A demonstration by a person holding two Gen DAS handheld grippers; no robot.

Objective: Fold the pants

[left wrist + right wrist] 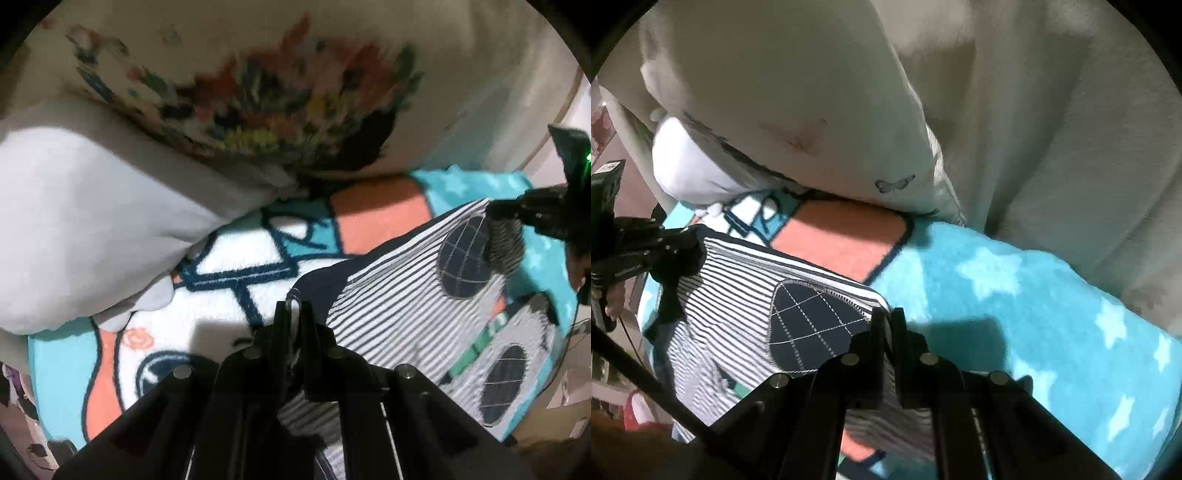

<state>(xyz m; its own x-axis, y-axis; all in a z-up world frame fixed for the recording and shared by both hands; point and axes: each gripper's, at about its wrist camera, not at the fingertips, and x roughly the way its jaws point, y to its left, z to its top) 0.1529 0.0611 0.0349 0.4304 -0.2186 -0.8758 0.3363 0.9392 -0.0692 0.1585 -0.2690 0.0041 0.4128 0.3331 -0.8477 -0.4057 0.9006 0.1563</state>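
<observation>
The pants [399, 306] are striped navy and white with dark round knee patches; they lie on a bright blanket. My left gripper [294, 308] is shut on one corner of the pants edge. My right gripper [888, 317] is shut on the other corner, next to a dark patch [812, 325]. The pants [738, 280] hang stretched between both grippers. The right gripper also shows in the left wrist view [517, 214] at the far right; the left gripper shows in the right wrist view [676, 251] at the far left.
The blanket [1015, 295] is turquoise with white stars, orange and white patches [229, 258]. A white pillow [81, 221] and a floral cushion [266, 92] lie behind it. A cream cushion [812, 110] and sofa back [1071, 147] stand close behind.
</observation>
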